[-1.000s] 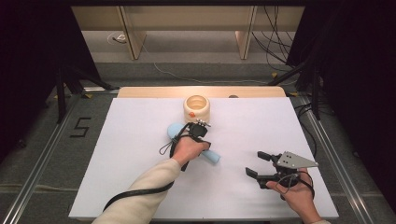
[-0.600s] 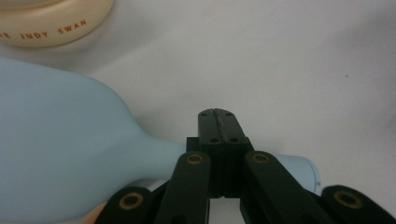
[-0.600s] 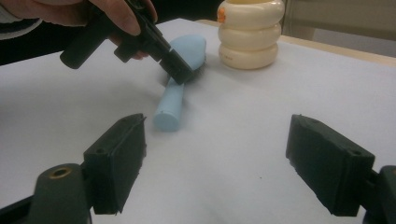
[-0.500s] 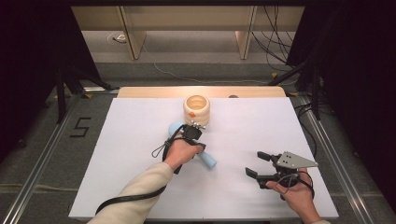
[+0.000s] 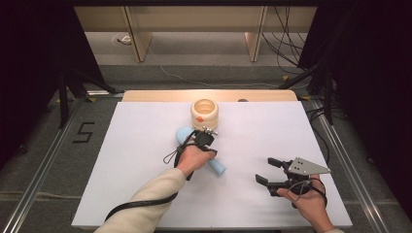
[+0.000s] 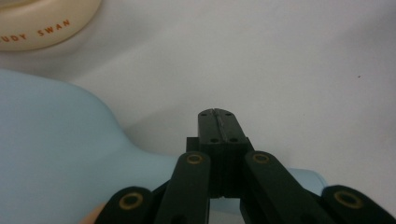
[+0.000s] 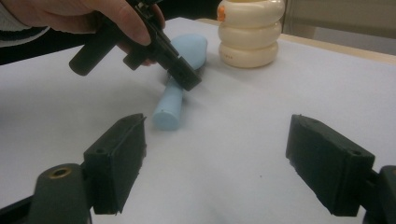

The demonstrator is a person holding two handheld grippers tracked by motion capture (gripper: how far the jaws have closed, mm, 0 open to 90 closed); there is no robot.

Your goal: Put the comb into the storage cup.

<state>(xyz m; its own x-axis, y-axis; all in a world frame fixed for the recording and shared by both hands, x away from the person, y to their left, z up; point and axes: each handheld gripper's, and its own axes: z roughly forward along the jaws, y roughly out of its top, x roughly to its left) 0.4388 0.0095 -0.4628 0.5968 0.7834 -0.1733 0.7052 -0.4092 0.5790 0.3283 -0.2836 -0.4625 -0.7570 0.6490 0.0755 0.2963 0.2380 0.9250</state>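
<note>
A light-blue pin-shaped object [image 5: 218, 169] lies on the white table, its bulb end [image 6: 60, 154] toward a cream ribbed jar [image 5: 204, 112]. My left gripper [image 5: 206, 134] hovers over the object's neck, jaws pressed together with nothing between them [image 6: 218, 114]. From the right gripper view, the left gripper's tip [image 7: 189, 79] sits right at the blue object [image 7: 170, 105], and I cannot tell whether they touch. My right gripper [image 5: 266, 170] rests low at the front right, open and empty [image 7: 215, 163], pointing toward the blue object.
The cream jar [image 7: 250, 30] stands upright near the table's far edge, just beyond the blue object. The white table top [image 5: 145, 145] stretches wide to the left and front. Cables trail from both grippers.
My left hand has shifted slightly over the blue object, first toward the person and then back. The right gripper has stayed put.
</note>
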